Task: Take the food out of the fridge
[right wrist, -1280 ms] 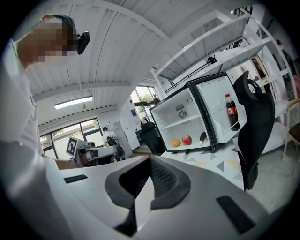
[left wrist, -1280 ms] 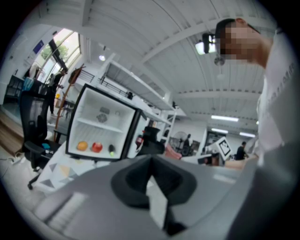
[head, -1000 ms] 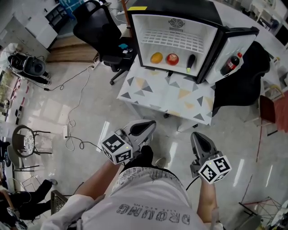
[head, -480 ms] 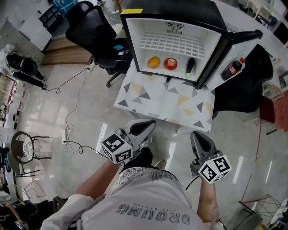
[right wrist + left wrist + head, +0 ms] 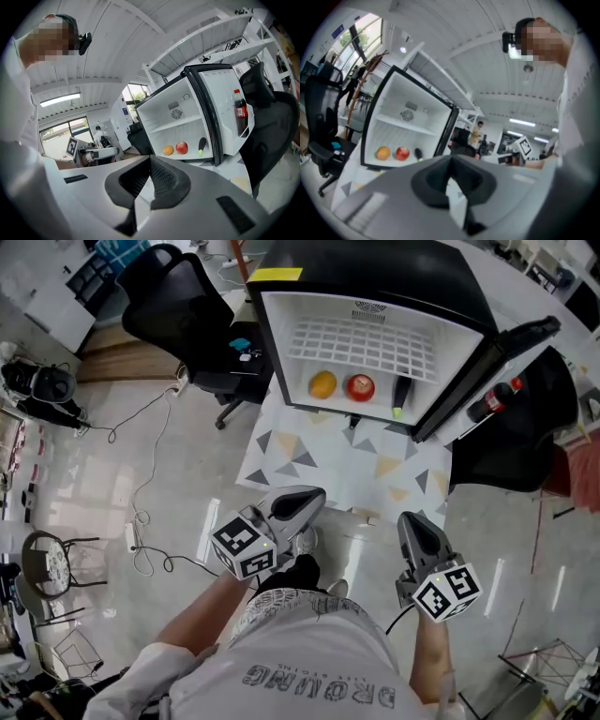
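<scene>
A small black fridge (image 5: 375, 277) stands open on a patterned table (image 5: 347, 460). On its floor lie an orange (image 5: 322, 384), a red apple (image 5: 360, 387) and a dark eggplant (image 5: 401, 395); they also show as the orange (image 5: 383, 153), apple (image 5: 402, 153) and eggplant (image 5: 202, 145). A cola bottle (image 5: 494, 401) sits in the door shelf. My left gripper (image 5: 314, 498) and right gripper (image 5: 410, 524) hang side by side short of the table's near edge. Both are shut and hold nothing.
A black office chair (image 5: 192, 320) stands left of the fridge, another dark chair (image 5: 525, 442) behind the open door (image 5: 487, 371) on the right. Cables (image 5: 150, 493) trail over the glossy floor on the left.
The fridge and table have drawn nearer and lower in the head view as I walk toward them. Both grippers keep the same pose, shut.
</scene>
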